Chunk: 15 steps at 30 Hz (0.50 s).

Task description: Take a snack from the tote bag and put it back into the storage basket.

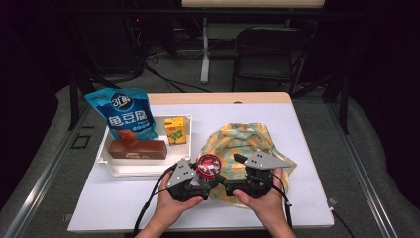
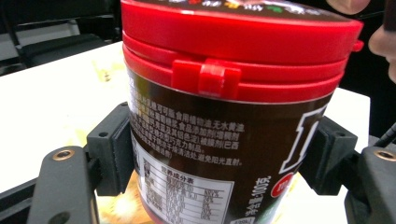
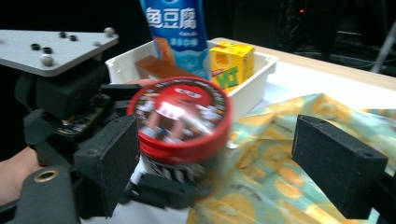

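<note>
A brown candy can with a red flip lid (image 1: 208,166) stands upright at the near edge of a yellow-green patterned cloth (image 1: 242,139). My left gripper (image 1: 204,177) comes in from the left and is shut on the can's body. In the left gripper view both pads (image 2: 112,154) press the label sides of the can (image 2: 224,116). My right gripper (image 1: 226,182) points at the can from the right. In the right gripper view it (image 3: 224,163) stands open: the lid (image 3: 182,116) is beside its left jaw and the right jaw is well apart over the cloth (image 3: 280,182).
A white tray (image 1: 143,171) at the left holds a blue snack bag (image 1: 124,114), a brown bar-shaped pack (image 1: 137,148) and a yellow drink carton (image 1: 176,131). The white table top (image 1: 307,129) is bare to the right. A dark chair (image 1: 267,49) stands beyond the table.
</note>
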### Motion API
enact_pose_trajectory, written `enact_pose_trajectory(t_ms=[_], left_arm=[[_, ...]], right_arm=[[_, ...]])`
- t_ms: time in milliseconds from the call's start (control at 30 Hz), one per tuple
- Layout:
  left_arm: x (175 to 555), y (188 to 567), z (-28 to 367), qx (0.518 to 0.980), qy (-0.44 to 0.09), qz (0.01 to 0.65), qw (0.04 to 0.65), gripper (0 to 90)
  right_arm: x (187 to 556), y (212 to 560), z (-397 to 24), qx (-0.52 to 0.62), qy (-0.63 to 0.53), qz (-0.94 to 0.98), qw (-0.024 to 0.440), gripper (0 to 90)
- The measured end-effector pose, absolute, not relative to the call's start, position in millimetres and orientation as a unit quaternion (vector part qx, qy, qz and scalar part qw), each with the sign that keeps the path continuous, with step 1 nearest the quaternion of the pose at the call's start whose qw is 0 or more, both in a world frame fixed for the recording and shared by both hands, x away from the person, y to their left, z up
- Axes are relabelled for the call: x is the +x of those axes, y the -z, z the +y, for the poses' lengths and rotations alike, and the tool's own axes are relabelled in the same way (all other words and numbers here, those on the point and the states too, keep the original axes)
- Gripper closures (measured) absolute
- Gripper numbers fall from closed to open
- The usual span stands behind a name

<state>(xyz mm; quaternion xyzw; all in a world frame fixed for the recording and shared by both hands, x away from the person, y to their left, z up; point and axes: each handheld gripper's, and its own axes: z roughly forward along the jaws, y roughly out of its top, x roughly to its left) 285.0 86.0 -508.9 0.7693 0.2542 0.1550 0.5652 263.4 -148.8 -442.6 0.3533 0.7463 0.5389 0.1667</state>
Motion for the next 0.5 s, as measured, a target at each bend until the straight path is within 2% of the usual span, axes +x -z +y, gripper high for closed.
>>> enact_pose_trajectory(t_ms=[500], left_arm=[[297.3,505.5,135.2,0.736,-0.183,0.304,0.576,25.1]], right_arm=[[276.8,456.3,-191.6,0.402,-0.519,0.728,0.199,15.3]])
